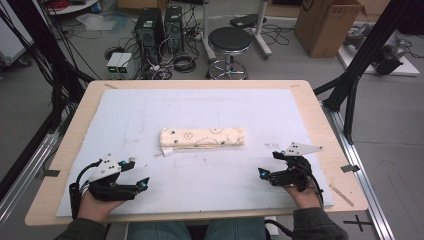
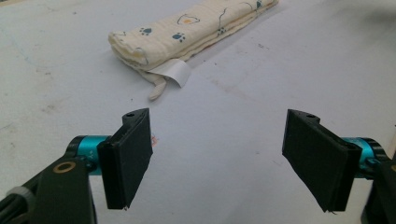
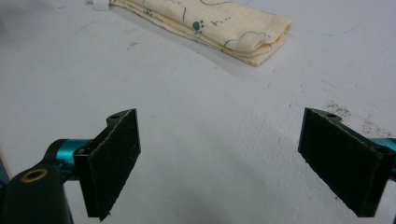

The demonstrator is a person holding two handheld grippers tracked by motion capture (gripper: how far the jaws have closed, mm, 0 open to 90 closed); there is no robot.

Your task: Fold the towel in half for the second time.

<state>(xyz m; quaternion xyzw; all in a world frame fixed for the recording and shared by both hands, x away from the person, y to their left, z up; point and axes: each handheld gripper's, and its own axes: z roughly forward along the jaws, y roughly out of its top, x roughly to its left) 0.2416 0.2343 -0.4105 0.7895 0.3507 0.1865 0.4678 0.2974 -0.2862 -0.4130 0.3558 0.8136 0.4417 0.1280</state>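
A cream cloth [image 1: 202,136] printed with paw marks lies folded into a long narrow bundle at the middle of the white mat [image 1: 150,110]. Its white label [image 2: 175,72] hangs at its left end. In the left gripper view the cloth [image 2: 187,32] lies ahead and above; in the right gripper view the cloth [image 3: 210,25] lies ahead near the top. My left gripper [image 1: 137,174] rests near the front left of the mat, open and empty. My right gripper [image 1: 270,164] rests near the front right, open and empty. Both are well short of the cloth.
The mat covers most of a wooden table [image 1: 65,150]. Beyond the far edge stand a black stool [image 1: 229,42], computer towers [image 1: 150,30], cables and a cardboard box [image 1: 327,25]. Black frame posts [image 1: 365,55] rise at both sides.
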